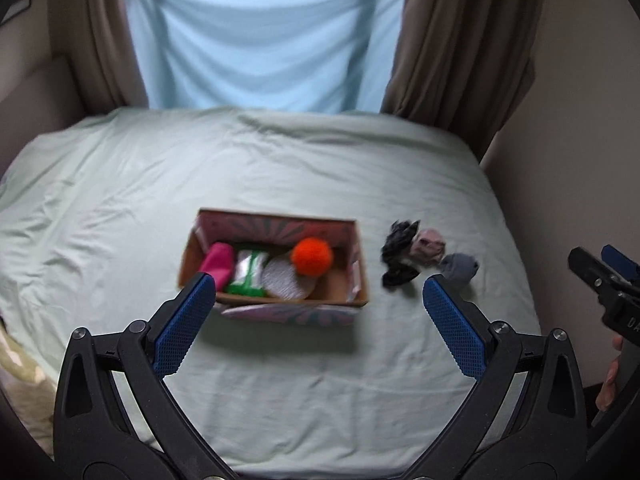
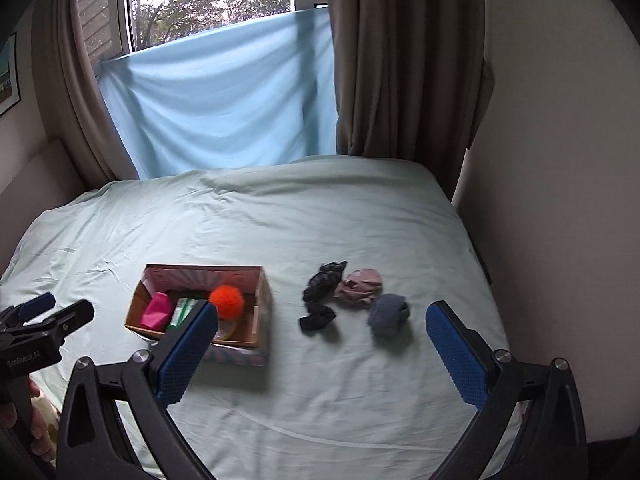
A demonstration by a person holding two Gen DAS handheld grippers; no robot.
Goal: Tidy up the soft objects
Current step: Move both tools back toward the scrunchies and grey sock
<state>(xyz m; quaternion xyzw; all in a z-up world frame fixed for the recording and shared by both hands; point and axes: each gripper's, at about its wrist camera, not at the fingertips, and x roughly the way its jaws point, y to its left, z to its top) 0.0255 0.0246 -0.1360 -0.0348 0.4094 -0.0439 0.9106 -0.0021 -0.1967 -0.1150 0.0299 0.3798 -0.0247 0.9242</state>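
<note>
Mostly it is bed [image 2: 320, 216] that fills the room: a pale green sheet, lightly creased, reaching back to a window [image 2: 208, 0] with trees outside. A light blue cloth [image 2: 224, 112] is stretched across the lower part of the window, and brown curtains [image 2: 400, 60] hang at either side. A plain wall [image 2: 560, 200] closes the right edge of the bed, and a framed picture [image 2: 8, 76] shows at far left.

On the sheet stands an open cardboard box [image 1: 362, 276], and in it lie an orange pompom [image 1: 311, 257], a pink cloth [image 1: 219, 261], a green and white packet [image 1: 248, 274] and a grey round pad [image 1: 284, 280]. To the right of the box, on the bare sheet, three small bundles sit close together: a black sock [image 2: 322, 298], a pink sock [image 2: 360, 286] and a grey sock [image 2: 388, 314], the grey one nearest the front.

Both tools hang above the near part of the bed, touching nothing. The left gripper [image 1: 318, 312] has its blue fingers spread wide and grasps nothing. The right gripper [image 2: 320, 344] is spread just as wide and empty, the socks lying beyond it between its fingers. A hand [image 1: 610, 380] shows on its handle at the edge of the left view.
</note>
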